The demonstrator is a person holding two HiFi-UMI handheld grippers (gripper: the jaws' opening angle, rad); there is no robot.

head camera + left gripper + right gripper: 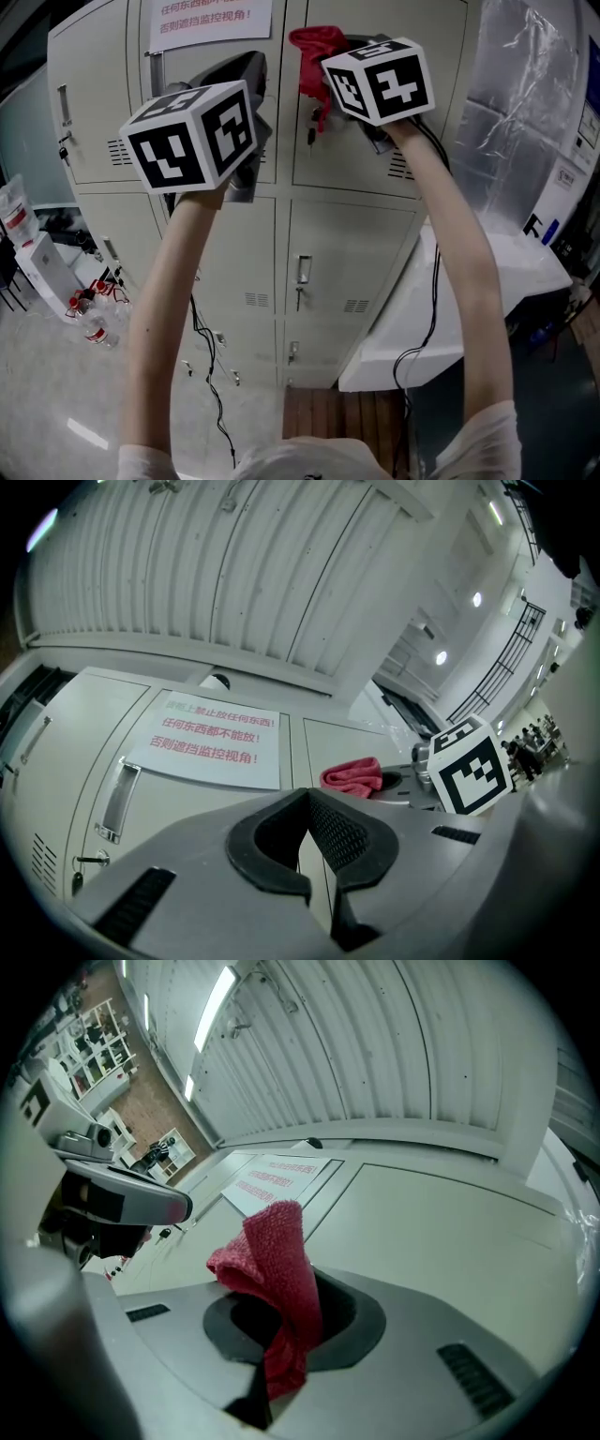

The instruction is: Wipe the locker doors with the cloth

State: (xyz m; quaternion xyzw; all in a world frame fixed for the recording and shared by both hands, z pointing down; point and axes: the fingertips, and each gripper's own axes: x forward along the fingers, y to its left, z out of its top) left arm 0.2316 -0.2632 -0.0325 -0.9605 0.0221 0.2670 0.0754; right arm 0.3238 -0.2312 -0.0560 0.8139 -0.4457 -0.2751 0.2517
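Beige locker doors (328,161), right gripper (281,1333) raised, gripping cloth (272,1260)

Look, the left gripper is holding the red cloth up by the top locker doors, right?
Not quite: the right gripper holds the red cloth up by the top locker doors, as the right gripper view shows. The left gripper is shut on nothing.

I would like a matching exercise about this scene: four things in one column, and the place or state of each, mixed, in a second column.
Things
1. cloth
2. left gripper
3. paper notice
4. plastic bottles

Place or state
A. on the floor, left of the lockers
B. jaws together, nothing between them
C. pinched in the right gripper
D. stuck on an upper locker door

Pairs: 1-C, 2-B, 3-D, 4-A
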